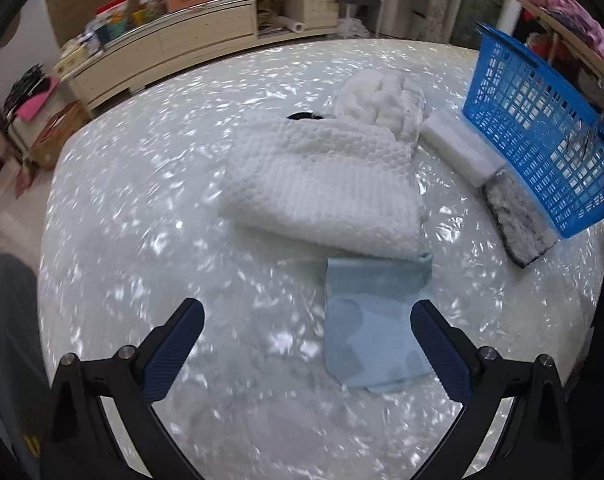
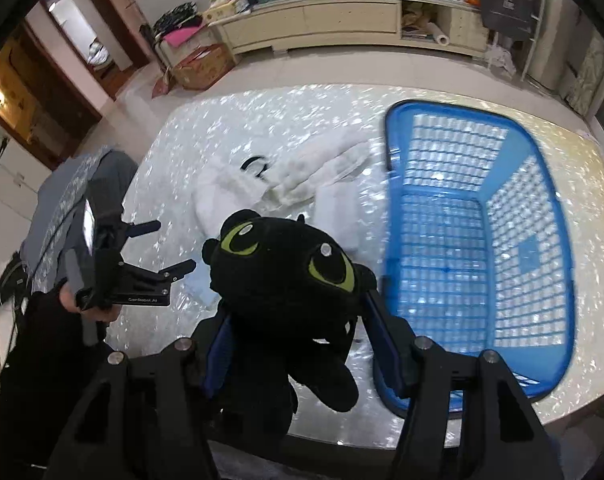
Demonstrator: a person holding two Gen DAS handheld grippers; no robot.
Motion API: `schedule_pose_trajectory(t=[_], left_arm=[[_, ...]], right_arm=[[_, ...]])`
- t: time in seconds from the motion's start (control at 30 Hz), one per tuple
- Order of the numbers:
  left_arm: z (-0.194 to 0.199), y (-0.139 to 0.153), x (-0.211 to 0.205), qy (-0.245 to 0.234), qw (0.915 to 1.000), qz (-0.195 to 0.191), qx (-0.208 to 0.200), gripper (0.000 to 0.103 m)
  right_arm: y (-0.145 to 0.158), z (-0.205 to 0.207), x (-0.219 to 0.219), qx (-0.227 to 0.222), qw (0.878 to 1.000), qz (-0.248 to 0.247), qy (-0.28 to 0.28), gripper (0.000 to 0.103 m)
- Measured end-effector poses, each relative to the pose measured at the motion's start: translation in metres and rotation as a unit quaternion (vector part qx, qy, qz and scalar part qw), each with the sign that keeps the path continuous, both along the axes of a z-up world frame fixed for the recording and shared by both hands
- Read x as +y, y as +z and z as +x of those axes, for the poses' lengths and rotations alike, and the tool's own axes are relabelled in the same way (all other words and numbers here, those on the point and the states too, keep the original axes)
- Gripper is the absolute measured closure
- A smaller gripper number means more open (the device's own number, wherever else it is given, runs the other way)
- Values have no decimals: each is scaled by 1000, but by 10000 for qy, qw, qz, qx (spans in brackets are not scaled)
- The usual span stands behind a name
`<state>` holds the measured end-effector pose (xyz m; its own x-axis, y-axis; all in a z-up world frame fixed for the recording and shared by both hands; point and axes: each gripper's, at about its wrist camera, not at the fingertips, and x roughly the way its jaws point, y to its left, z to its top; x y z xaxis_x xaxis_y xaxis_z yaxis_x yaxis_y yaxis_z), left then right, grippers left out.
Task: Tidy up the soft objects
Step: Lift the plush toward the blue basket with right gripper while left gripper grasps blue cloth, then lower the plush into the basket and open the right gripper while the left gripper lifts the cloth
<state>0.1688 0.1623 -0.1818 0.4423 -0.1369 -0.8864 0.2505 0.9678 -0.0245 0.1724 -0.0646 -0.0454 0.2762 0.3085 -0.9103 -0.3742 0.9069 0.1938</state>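
My right gripper (image 2: 297, 324) is shut on a black plush dragon (image 2: 285, 272) with green eyes and holds it above the table, left of the empty blue basket (image 2: 478, 240). My left gripper (image 1: 308, 338) is open and empty over the table, its right finger above a light blue cloth (image 1: 370, 320). It also shows in the right wrist view (image 2: 173, 248). Beyond the cloth lie a folded white waffle towel (image 1: 322, 188), a fluffy white item (image 1: 382, 100), a white sponge block (image 1: 462, 148) and a grey-white cloth with dark edging (image 1: 514, 216). The basket (image 1: 542, 136) stands at the right.
The table (image 1: 141, 200) has a shiny pearly white top. A black hair band (image 2: 253, 166) lies by the white towels. A cluttered cream sideboard (image 2: 322, 20) and a cardboard box (image 2: 201, 66) stand on the floor beyond the table.
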Motion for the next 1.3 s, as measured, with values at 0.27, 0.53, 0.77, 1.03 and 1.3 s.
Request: schedule_pose_trajectory(t=[0.27,0.53,0.77,1.03,1.3], left_arm=[[21,-11,-11,-786,9969,-62,-68,10],[41,-28,-28,-1131,9936,5,11,29],[38,-27,-37,-1389,9902,-137,-98,60],[33,-23,-29,-1434,9884,-504,34,94],[25,-22,-27,-1198,9911,-576,84,99]], right_arm=[[37,10,-54,-272,9978,102,-591,44],[50,16,-93,-389,9934,-174,-1066,44],[43,38,-96,-394,9928,-338,-1081,44],[21,72,-94,-351,9927,-735,-886,43],[-29,112,-91,-52,9918,-1109,-635,43]])
